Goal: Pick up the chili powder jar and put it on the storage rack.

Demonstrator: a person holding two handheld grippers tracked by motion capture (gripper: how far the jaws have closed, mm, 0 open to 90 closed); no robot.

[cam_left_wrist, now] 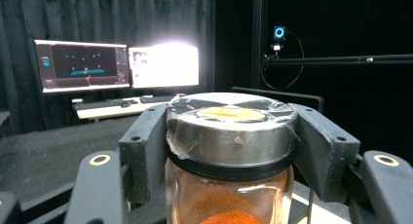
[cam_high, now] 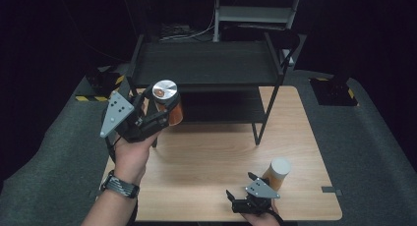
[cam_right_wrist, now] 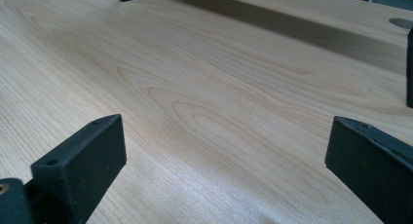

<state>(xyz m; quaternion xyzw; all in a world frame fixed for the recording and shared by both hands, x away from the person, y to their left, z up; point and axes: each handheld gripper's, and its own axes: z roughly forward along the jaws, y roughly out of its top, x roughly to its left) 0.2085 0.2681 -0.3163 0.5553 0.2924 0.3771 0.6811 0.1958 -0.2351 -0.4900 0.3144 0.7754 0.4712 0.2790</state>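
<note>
My left gripper (cam_high: 156,109) pinches a glass spice jar (cam_high: 168,104) just under its metal lid (cam_left_wrist: 229,129), one jaw on each side of the neck; orange powder (cam_left_wrist: 234,204) shows through the glass. I hold the jar in the air over the table's far left corner, right at the front left post of the black shelf rack (cam_high: 206,64). I judge the pick-up done and the carry about half over: the jar is lifted and up at the level of the rack's top shelf, but it rests on nothing, so setting it down and letting go are left.

Further right, my right gripper (cam_high: 248,185) sits low by the near edge of the wooden table (cam_high: 206,157), jaws spread wide with bare wood between them. Just beyond it, near the table's near right corner, stands a second jar (cam_high: 277,174) with a white cap, untouched; I guess it is next.
</note>
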